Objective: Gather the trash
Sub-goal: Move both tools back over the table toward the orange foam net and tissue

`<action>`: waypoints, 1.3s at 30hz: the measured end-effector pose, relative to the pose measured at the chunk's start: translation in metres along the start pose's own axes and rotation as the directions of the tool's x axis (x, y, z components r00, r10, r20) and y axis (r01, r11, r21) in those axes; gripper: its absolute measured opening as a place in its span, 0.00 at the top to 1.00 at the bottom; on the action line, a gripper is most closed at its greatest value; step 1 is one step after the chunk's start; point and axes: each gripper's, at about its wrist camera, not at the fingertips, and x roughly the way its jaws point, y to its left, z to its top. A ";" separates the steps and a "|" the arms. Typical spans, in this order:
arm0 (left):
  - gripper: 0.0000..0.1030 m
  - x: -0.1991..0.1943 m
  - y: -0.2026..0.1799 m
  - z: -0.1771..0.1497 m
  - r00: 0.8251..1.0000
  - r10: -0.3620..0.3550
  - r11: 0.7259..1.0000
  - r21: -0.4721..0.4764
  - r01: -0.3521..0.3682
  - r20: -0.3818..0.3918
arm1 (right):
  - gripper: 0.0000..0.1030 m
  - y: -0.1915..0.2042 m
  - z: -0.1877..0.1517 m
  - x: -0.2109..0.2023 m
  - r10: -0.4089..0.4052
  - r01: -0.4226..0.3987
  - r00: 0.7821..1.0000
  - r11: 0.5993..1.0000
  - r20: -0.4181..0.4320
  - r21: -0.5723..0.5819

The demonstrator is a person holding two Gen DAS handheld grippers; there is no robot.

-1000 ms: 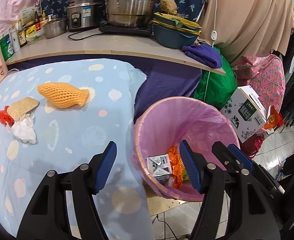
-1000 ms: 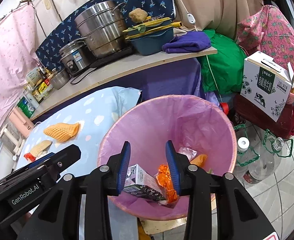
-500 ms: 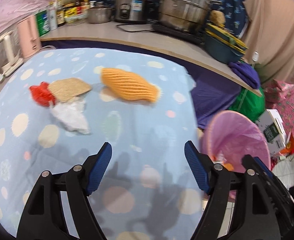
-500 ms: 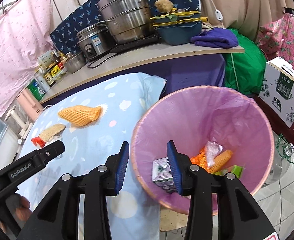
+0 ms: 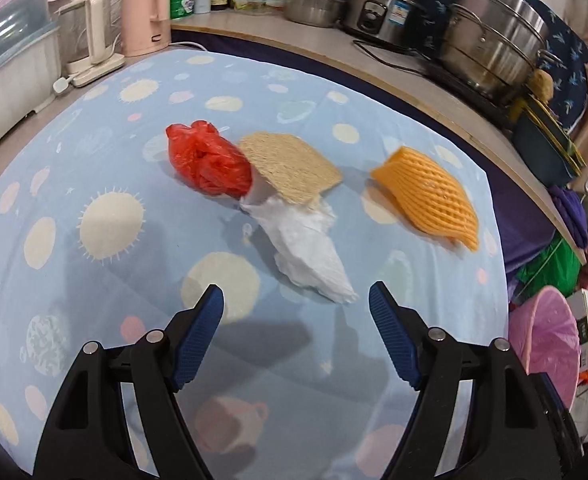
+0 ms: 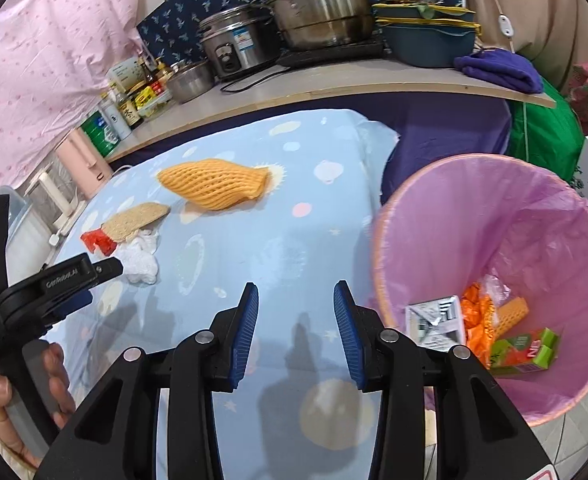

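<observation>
Inside the pink-lined bin (image 6: 542, 216) lie a silver carton (image 6: 438, 318), orange wrappers (image 6: 479, 312) and a green box (image 6: 524, 350). On the counter (image 5: 94, 160), the white tissue (image 5: 308, 244) runs lengthwise toward the left claw (image 5: 296, 300), which is spread, empty, just short of it. The right claw (image 6: 296, 300) hovers part-open, empty, beside the bin.

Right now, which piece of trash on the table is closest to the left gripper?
The crumpled white tissue. Its tip lies just ahead of the open left gripper, while the red bag, tan pad and orange net lie farther back.
</observation>
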 end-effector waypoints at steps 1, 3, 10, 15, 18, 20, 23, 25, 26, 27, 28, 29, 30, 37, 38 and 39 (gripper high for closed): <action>0.31 0.002 0.002 0.002 1.000 0.000 1.000 -0.003 0.000 0.000 | 0.62 0.005 0.000 0.004 0.003 -0.003 1.000 1.000 -0.004 -0.009; 0.31 0.006 0.005 0.006 1.000 -0.008 1.000 -0.006 0.008 0.000 | 0.62 0.012 0.001 0.009 0.008 -0.008 1.000 1.000 -0.013 -0.023; 0.60 0.025 0.013 0.017 0.999 -0.033 0.999 -0.003 0.033 -0.019 | 0.62 0.031 0.009 0.032 0.020 -0.022 0.999 0.998 -0.034 -0.054; 0.92 0.034 0.021 0.016 0.997 -0.062 0.998 -0.006 0.061 -0.051 | 0.62 0.043 0.020 0.047 0.030 -0.033 0.999 0.996 -0.035 -0.080; 0.94 0.029 0.027 0.011 0.997 -0.062 0.998 -0.004 0.062 -0.045 | 0.62 0.051 0.029 0.055 0.037 -0.040 0.999 0.994 -0.029 -0.102; 0.95 0.024 0.029 0.007 0.998 -0.057 0.998 0.010 0.057 -0.042 | 0.62 0.056 0.037 0.061 0.047 -0.049 0.999 0.992 -0.022 -0.113; 0.95 0.016 0.034 0.000 0.997 -0.061 0.998 0.014 0.061 -0.042 | 0.61 0.063 0.051 0.069 0.061 -0.062 0.998 0.990 -0.008 -0.130; 0.95 0.011 0.037 -0.005 0.997 -0.058 0.998 0.017 0.059 -0.042 | 0.50 0.068 0.061 0.075 0.060 -0.059 0.998 0.988 0.005 -0.141; 0.95 0.010 0.039 -0.006 0.997 -0.061 0.998 0.018 0.062 -0.043 | 0.49 0.070 0.065 0.078 0.064 -0.062 0.998 0.988 0.010 -0.145; 0.95 0.008 0.041 -0.008 0.997 -0.063 0.998 0.016 0.064 -0.043 | 0.48 0.073 0.070 0.082 0.065 -0.062 0.998 0.986 0.015 -0.152; 0.95 0.006 0.042 -0.009 0.997 -0.063 0.998 0.012 0.064 -0.043 | 0.45 0.075 0.074 0.086 0.060 -0.056 0.998 0.986 0.021 -0.159; 0.95 0.005 0.043 -0.010 0.997 -0.067 0.998 0.010 0.068 -0.045 | 0.43 0.078 0.078 0.090 0.056 -0.051 0.998 0.985 0.025 -0.167; 0.95 0.004 0.044 -0.011 0.996 -0.071 0.997 0.008 0.071 -0.047 | 0.41 0.080 0.080 0.093 0.054 -0.048 0.998 0.983 0.031 -0.175; 0.95 -0.004 0.041 -0.012 0.995 -0.091 0.996 0.014 0.092 -0.038 | 0.46 0.088 0.091 0.134 0.034 -0.036 0.999 0.979 -0.015 -0.201; 0.95 -0.004 0.041 -0.011 0.996 -0.088 0.996 0.017 0.088 -0.034 | 0.54 0.087 0.091 0.139 0.037 -0.042 0.999 0.980 -0.031 -0.195; 0.95 -0.004 0.040 -0.010 0.996 -0.082 0.996 0.018 0.082 -0.031 | 0.70 0.086 0.089 0.144 0.030 -0.040 0.998 0.982 -0.054 -0.186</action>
